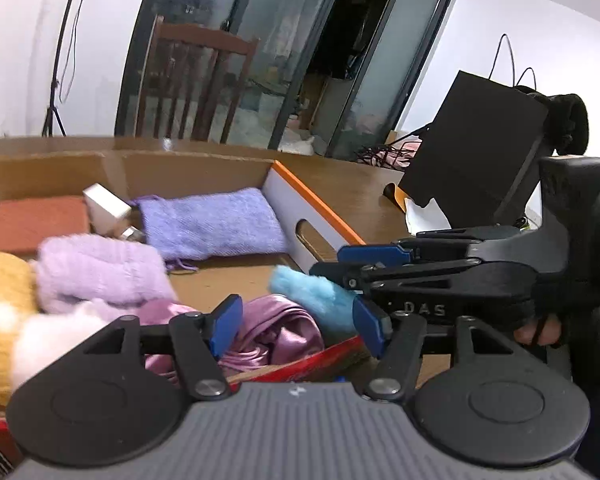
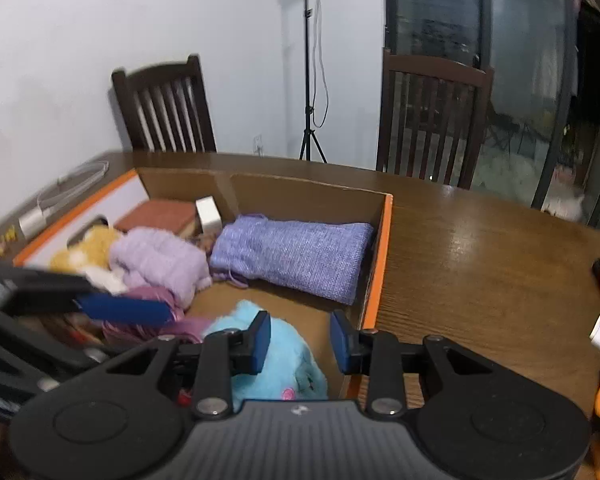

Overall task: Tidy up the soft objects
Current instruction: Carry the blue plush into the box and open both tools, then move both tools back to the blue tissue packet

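A cardboard box (image 2: 384, 240) with orange edges holds soft things: a purple knitted pouch (image 2: 292, 254) at the back right, a lilac fluffy item (image 2: 160, 260), a yellow plush (image 2: 86, 250), pink satin cloth (image 1: 276, 332) and a light blue plush (image 2: 272, 360) near the front. My left gripper (image 1: 296, 326) is open over the pink satin cloth. My right gripper (image 2: 300, 342) is open just above the blue plush, which lies in the box. In the left wrist view the right gripper (image 1: 340, 264) comes in from the right, beside the blue plush (image 1: 312, 292).
The box stands on a wooden table (image 2: 480, 264). A rust-red block (image 2: 156, 214) and a small white box (image 2: 209, 214) lie at its back. Two wooden chairs (image 2: 432, 120) and a tripod (image 2: 310, 80) stand behind. A black bag (image 1: 476, 152) sits at the right.
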`<state>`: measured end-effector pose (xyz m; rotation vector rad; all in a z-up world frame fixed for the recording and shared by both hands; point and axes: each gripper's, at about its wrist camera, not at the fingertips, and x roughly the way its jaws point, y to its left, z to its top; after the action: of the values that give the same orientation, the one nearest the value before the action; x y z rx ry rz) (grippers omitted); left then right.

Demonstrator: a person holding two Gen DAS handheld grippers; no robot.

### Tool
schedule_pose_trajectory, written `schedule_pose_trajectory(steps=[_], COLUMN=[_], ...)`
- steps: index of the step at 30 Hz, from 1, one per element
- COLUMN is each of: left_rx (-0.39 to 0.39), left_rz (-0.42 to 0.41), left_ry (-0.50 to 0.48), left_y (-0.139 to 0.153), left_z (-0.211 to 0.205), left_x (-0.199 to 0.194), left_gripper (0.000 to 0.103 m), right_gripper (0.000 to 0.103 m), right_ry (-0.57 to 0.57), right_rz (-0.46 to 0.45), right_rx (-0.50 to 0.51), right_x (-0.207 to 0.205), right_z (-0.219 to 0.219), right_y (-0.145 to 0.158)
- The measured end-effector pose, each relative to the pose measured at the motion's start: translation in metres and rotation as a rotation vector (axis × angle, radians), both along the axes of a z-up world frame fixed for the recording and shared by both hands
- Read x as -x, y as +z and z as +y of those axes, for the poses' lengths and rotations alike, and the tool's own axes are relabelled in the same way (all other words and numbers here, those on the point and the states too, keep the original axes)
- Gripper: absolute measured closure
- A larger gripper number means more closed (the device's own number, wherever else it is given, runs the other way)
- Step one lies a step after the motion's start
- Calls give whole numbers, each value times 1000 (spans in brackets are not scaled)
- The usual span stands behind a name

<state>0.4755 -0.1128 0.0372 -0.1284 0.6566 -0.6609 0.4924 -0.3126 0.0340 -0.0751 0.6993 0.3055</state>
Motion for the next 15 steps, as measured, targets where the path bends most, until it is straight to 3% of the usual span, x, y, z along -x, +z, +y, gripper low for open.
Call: schedule_pose_trajectory(steps=[2, 5, 9, 11, 13, 15], left_rx=[-6, -49, -150, -195, -192, -183], left_rz=[-36, -98, -189, -220, -266, -295], left_ry=[5, 53, 183, 268, 312, 323], left_y=[10, 32, 68, 86, 101, 112], left_z=[10, 22, 38, 45, 53, 57], left_x=[12, 32, 56, 69, 86, 101], left_gripper=[32, 31, 27, 26, 21, 20], right_gripper=[68, 60, 55, 47, 38, 35], right_ry=[0, -5, 0, -1, 0, -5], right_rz=[0, -32, -99, -144, -189, -223], right_rx=[8, -21, -39, -34, -38, -41], right_x=[5, 18, 43, 59, 75, 86], right_z=[-1, -9, -16, -18, -20, -24], right_y=[4, 22, 59, 79, 98, 113])
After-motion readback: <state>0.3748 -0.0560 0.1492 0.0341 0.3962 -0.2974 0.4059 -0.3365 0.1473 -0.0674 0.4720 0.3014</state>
